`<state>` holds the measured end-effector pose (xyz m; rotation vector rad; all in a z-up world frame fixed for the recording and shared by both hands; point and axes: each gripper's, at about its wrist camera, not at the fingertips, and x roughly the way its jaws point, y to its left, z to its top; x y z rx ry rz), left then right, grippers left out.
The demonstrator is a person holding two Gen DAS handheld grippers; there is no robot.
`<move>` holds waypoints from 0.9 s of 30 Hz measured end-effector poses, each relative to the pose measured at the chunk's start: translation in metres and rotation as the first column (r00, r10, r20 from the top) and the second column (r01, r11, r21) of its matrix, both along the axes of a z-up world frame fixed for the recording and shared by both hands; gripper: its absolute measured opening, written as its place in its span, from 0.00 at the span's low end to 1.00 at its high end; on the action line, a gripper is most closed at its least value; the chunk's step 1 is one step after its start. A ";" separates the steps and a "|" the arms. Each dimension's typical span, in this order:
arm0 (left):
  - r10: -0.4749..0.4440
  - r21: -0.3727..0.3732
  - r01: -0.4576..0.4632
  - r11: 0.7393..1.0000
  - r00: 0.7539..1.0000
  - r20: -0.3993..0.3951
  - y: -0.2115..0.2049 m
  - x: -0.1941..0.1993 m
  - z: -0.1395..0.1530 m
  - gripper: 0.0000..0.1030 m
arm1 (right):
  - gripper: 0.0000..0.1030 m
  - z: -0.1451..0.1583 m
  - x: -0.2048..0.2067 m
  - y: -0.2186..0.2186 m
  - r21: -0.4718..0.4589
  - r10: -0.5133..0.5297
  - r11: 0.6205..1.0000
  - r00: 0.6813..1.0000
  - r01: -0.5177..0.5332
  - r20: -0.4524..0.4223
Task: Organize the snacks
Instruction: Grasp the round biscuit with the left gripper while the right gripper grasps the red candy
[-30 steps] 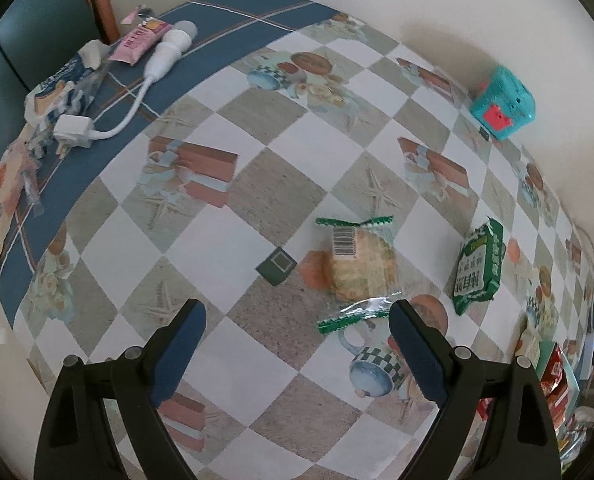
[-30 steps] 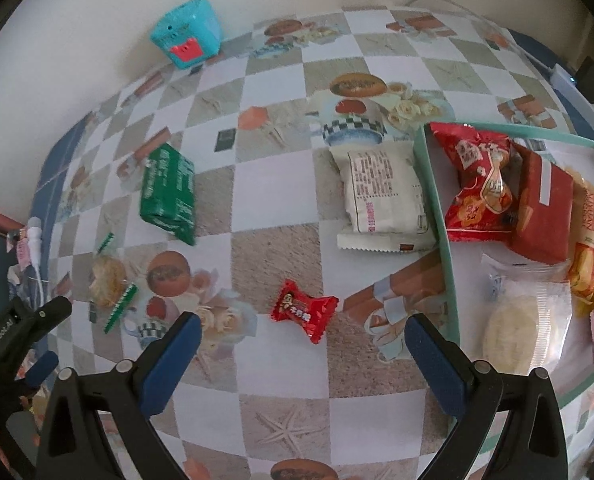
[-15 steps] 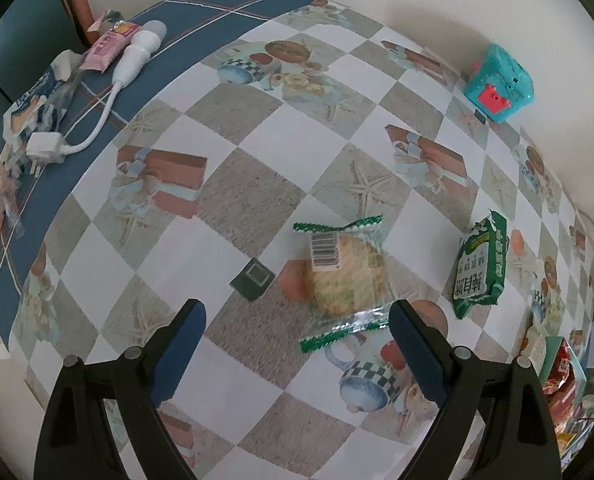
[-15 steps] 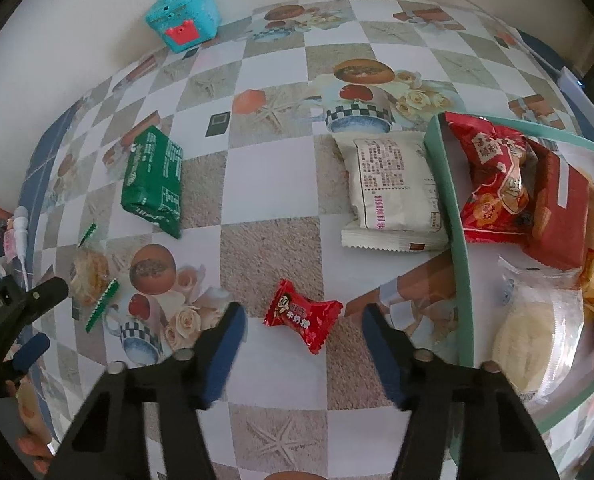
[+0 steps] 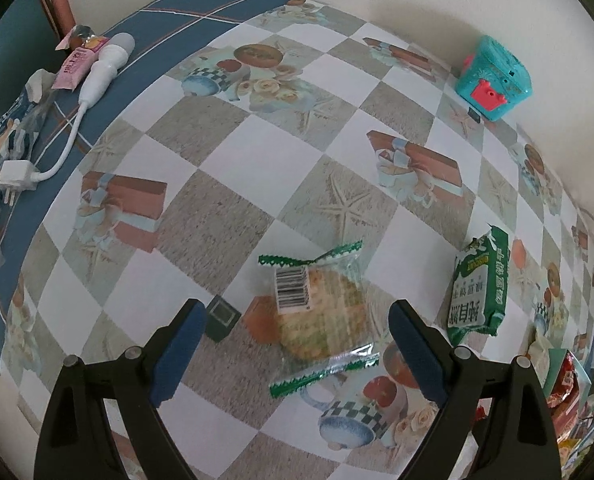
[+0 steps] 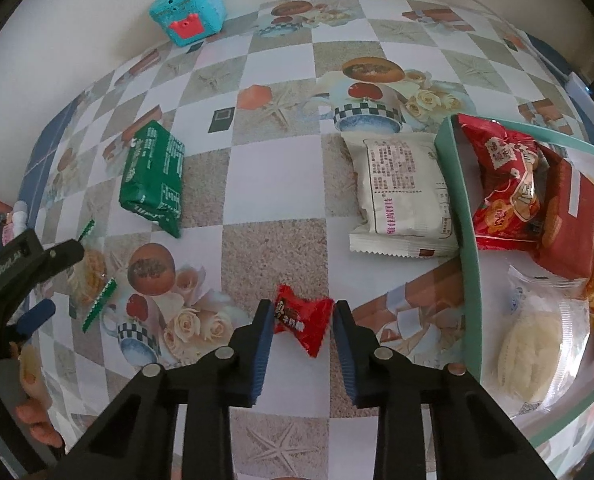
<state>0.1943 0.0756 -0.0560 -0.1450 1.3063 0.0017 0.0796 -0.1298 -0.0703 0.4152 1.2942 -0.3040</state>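
Four snacks loose: red candy [image 6: 304,320], green biscuit pack [image 6: 154,182], white packet [image 6: 403,194], clear-wrapped cake [image 5: 317,314].

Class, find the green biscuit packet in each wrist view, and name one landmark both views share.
Left wrist view: green biscuit packet at right, beyond the right fingertip.
Right wrist view: same packet at upper left, lying flat.
Shared landmark: turquoise toy box against the wall.

We look steeply down on the worktop [image 5: 233,148] from both wrists, close; both views share the green biscuit pack [image 5: 479,286] [image 6: 155,176].
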 end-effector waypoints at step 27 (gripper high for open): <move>-0.029 0.015 0.027 1.000 0.993 0.112 -0.009 -0.026 0.054 0.50 | 0.25 0.040 -0.020 -0.010 -0.003 -0.015 1.000 0.996 0.016 0.093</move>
